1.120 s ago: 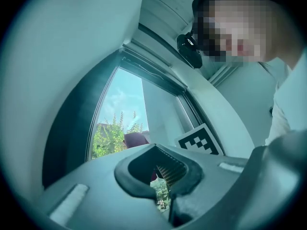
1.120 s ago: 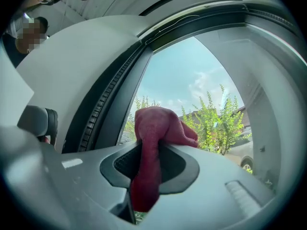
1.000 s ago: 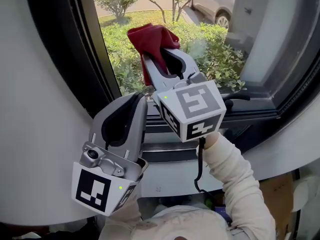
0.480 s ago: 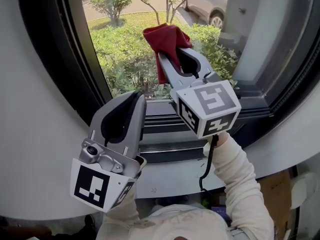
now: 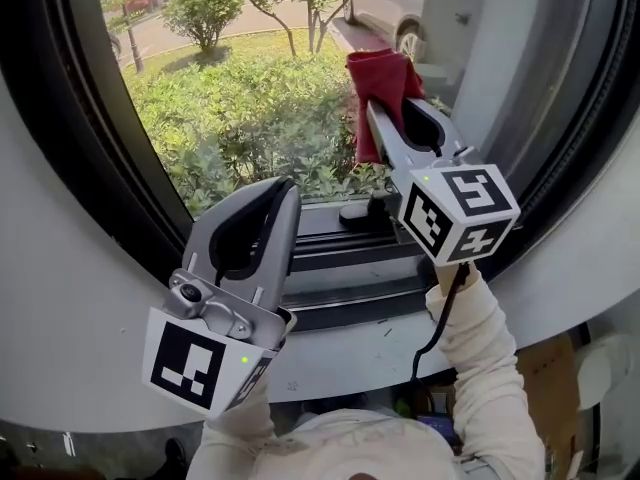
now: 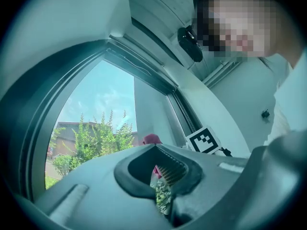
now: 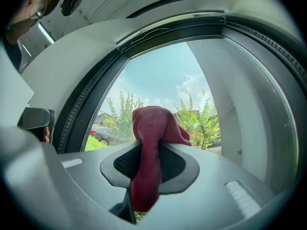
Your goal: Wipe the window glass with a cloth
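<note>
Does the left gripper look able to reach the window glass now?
Probably yes: the left gripper points at the glass with nothing between; the right gripper, holding the cloth, is aside.

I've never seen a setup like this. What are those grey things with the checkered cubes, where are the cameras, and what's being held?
No robot here: a person holds two hand-held grippers. The head view looks down from a head camera; the other two cameras ride on the grippers. The right gripper has its fingers closed on a red cloth, up at the window glass. The left gripper is shut and empty, near the window frame. The marker cubes are part of the grippers.
</note>
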Available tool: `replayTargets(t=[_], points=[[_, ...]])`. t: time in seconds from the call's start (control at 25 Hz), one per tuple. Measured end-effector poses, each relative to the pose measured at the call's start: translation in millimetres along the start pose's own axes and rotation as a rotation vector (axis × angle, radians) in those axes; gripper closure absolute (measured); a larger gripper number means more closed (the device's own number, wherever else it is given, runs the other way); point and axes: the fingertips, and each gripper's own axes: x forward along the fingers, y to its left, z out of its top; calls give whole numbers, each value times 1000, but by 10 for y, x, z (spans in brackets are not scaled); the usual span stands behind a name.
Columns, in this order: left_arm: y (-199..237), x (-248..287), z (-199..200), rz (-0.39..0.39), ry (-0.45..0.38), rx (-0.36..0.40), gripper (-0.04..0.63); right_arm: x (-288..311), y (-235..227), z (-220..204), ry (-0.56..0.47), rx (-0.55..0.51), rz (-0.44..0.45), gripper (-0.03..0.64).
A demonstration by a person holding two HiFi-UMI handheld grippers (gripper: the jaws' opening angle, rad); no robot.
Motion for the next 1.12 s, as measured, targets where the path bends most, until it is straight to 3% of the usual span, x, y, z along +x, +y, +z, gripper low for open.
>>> replayTargets(t=[0.28, 0.68, 0.92, 1.12], points=[[-183, 78, 1, -3, 8, 8, 594, -106, -22, -35, -33, 41, 53, 506], [-343, 14, 61, 17, 34, 21, 594, -501, 687, 54, -87, 30, 253, 505], [-515, -57, 42, -4, 49, 4, 594, -1027, 831, 57, -99, 61, 304, 505], [-657, -140, -73, -19, 70, -21, 594, -1491, 879, -206, -80, 45, 308, 505]])
